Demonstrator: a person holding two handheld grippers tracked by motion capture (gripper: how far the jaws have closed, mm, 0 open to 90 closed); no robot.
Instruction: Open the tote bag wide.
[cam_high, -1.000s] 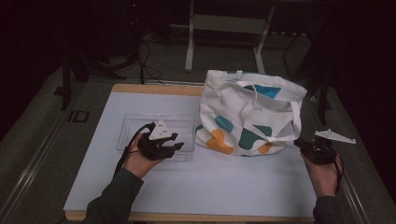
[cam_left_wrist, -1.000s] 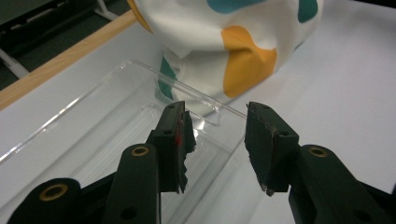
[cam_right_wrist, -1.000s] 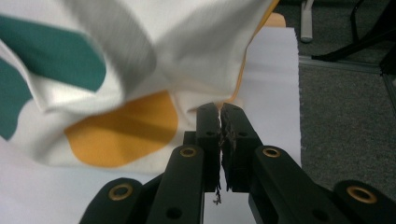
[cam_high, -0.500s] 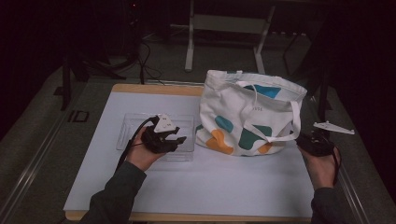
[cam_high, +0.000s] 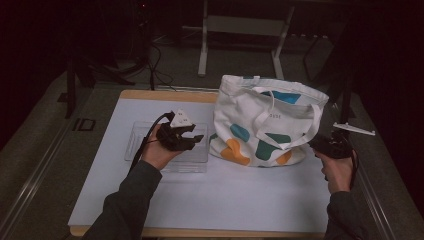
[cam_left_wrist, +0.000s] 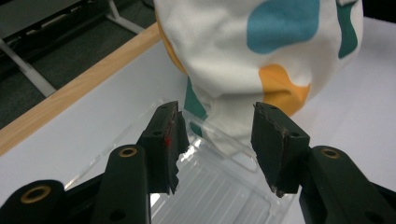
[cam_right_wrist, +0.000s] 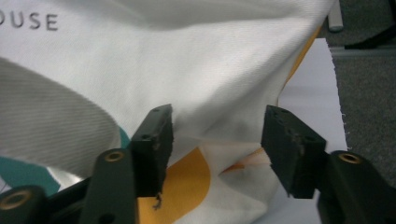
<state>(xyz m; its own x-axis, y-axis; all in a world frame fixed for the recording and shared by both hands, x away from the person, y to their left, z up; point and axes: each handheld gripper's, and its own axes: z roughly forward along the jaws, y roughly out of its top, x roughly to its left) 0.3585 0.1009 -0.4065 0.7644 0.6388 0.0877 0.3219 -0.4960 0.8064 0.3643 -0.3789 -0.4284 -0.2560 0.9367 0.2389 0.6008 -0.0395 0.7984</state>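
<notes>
Two things on the white table (cam_high: 200, 200) matter here, and the larger, the printed tote bag (cam_high: 265, 122), stands at the far right with its handles draped over its front, exactly where it stood a second ago. Just left of it lies the clear plastic tray (cam_high: 192, 161), flat, empty as far as can be seen, and likewise unmoved.

What has changed is the hands. The left gripper (cam_high: 192, 137) has swung from the tray's middle toward the bag and now hangs over the tray's right end, jaws wide with nothing between them. The right gripper (cam_high: 320, 144) has closed in on the bag's right side, its jaws also wide and empty, the cloth just ahead.

Both appear to be converging on the bag, likely to grasp or open it.
</notes>
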